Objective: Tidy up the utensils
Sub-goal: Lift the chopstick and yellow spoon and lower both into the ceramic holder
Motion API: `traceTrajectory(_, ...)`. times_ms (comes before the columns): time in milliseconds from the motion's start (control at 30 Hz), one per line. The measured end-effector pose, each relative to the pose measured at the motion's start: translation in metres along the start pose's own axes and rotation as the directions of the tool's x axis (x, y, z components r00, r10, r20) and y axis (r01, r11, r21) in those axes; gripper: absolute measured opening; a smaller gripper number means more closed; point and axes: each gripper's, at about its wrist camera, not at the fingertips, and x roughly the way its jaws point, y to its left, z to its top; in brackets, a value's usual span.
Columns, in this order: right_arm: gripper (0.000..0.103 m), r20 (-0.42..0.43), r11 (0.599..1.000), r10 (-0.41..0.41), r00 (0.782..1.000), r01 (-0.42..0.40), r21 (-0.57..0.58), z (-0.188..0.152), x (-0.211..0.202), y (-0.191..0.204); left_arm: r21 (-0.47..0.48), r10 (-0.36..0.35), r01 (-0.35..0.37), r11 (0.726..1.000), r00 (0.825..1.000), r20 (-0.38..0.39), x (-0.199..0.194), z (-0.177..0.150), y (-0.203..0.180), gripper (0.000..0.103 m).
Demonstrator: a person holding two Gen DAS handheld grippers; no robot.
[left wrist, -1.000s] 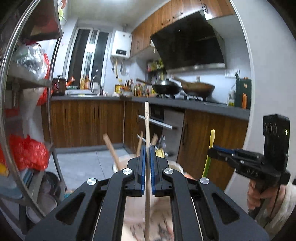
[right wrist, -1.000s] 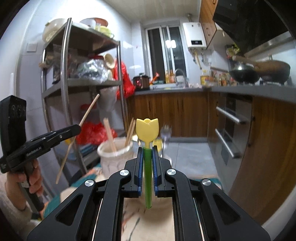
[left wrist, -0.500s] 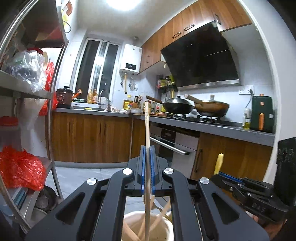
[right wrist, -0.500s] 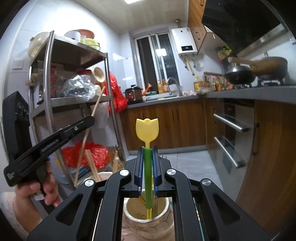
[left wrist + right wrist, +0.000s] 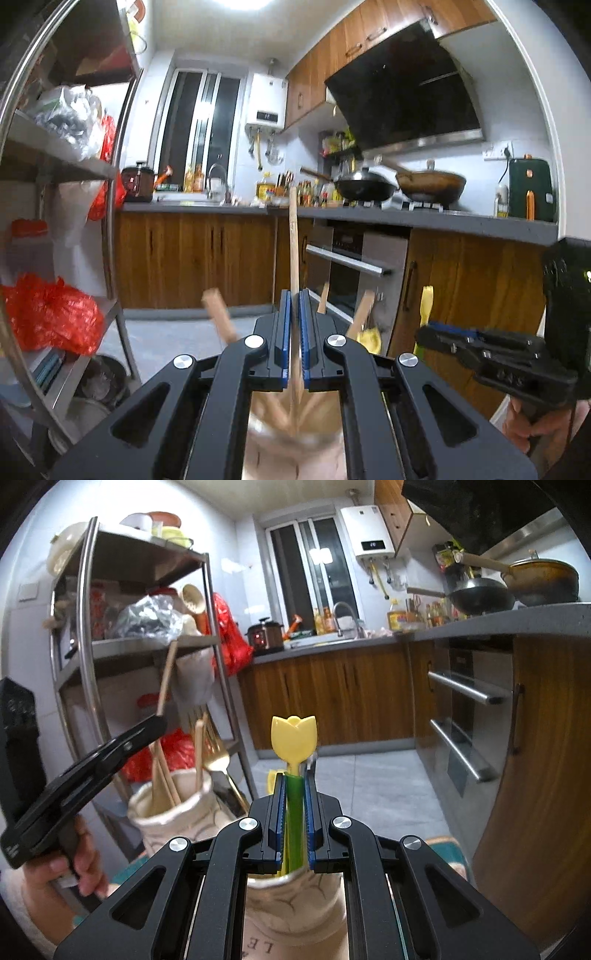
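Note:
My left gripper is shut on a thin wooden chopstick that stands upright. Its lower end reaches into a cream ceramic holder, blurred, from which several wooden handles stick up. In the right wrist view that holder stands at the left with the left gripper above it. My right gripper is shut on the green stem of a yellow tulip-topped utensil. The stem's lower end dips into a second ceramic holder right below. The left wrist view shows the right gripper at the right.
A steel shelf rack with red bags stands to the left. Wooden cabinets and an oven run along the right, with woks on the counter. A person's hand grips the left tool's handle.
Both grippers have sunk with their utensils. The chopstick's and the green stem's lower ends now sit inside the holders' mouths. Wooden handles rise beside the left gripper again.

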Motion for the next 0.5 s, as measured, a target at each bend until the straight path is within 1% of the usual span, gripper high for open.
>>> traceTrajectory(167, 0.010, -0.028, 1.000, -0.014, 1.000, 0.014, -0.008, -0.006, 0.003, 0.003, -0.006, 0.000, 0.000, 1.000, 0.997, -0.075, -0.002, -0.012, 0.004, 0.004)
traceTrajectory(400, 0.011, -0.076, 0.999, -0.030, 0.997, 0.029, -0.019, -0.015, 0.013, 0.006, 0.019, 0.002, 0.000, 1.000, 0.994, -0.107, -0.002, -0.018, 0.003, 0.005)
traceTrajectory(500, 0.011, -0.082, 0.999, -0.038, 0.996, 0.036, -0.018, -0.017, 0.014, 0.004, 0.024, 0.001, 0.001, 1.000, 0.995, -0.102, -0.004, -0.019, 0.003, 0.006)
